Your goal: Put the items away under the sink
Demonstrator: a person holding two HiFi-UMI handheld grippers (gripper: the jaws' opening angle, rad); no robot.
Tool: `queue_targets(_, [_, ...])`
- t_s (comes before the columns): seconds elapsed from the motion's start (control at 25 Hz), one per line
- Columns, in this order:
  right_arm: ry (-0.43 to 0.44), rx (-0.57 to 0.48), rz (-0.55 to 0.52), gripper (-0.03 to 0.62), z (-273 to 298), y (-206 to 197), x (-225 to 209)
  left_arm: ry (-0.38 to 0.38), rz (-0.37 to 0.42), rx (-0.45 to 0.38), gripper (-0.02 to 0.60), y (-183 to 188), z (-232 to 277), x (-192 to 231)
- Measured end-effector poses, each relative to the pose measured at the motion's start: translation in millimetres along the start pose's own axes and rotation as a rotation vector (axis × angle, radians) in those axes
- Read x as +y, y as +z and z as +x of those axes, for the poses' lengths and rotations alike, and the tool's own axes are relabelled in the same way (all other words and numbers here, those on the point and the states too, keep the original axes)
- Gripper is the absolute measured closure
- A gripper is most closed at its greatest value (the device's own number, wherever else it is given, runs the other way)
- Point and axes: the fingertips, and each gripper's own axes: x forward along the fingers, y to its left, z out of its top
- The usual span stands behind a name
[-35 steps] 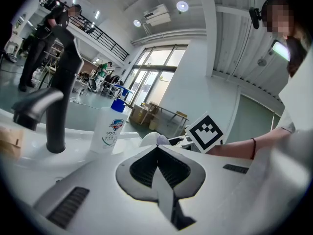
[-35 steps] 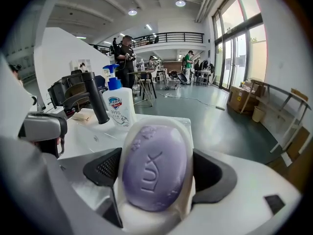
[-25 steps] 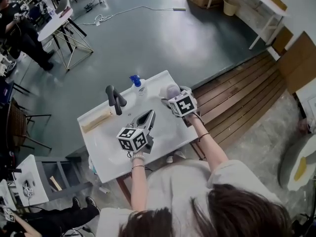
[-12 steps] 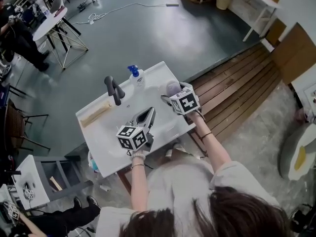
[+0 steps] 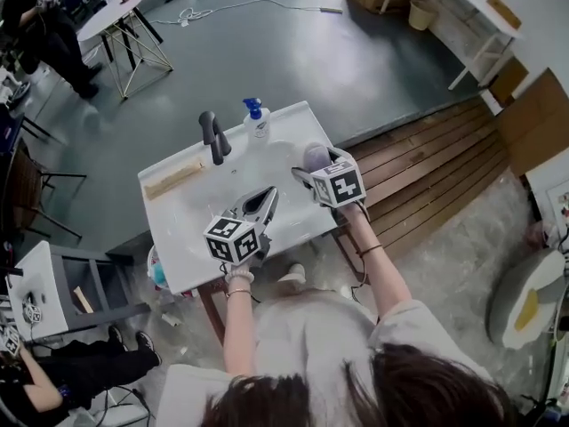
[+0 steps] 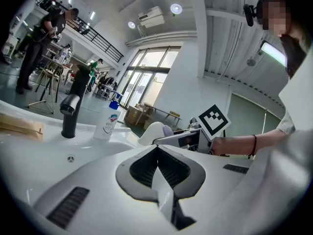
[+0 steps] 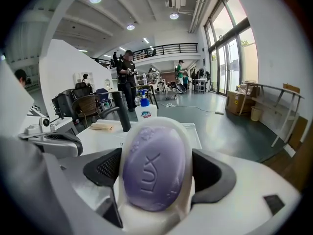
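Right gripper (image 7: 155,177) pinches a stiff white dish (image 7: 191,146) by its sides. The soap (image 7: 152,160) between its fingers looks slippery and probably loose. Left gripper (image 6: 157,173) has its fingers pressed together, empty.

The bar of soap (image 7: 152,165) is lilac and oval, stamped "LUX", and lies in a white soap dish (image 7: 146,218) whose rim curves up round it. The dish is clamped between the jaws of the right gripper (image 7: 157,173), tilted so the bar faces the camera and held above the sink top (image 5: 178,229) – well clear of it, as far as the head view tells.

The hand-wash bottle (image 5: 258,121) (white, blue pump, red-and-blue label) stands upright at the far edge of the sink top, just beside the black tap (image 5: 213,136).

A pale wooden piece (image 5: 173,179) – too small to identify – lies flat near the far left corner.
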Motion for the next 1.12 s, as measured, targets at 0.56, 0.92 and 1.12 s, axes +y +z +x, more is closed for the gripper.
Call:
queue_targets(0.56, [0.127, -0.033, -0.068, 0.164, -48, -14, 43, 0.132, 0.01, -0.097, 0.584, -14, -52, -51])
queue_targets(0.92, [0.198, -0.024, -0.125, 0.164, -80, -34, 78, 0.2, 0.0, -0.134, 0.584, -37, -89, -85])
queue_targets(1.12, [0.224, -0.025, -0.144, 0.164, -93, -43, 92, 0.229, -0.009, -0.15, 0.584, -49, -107, -100])
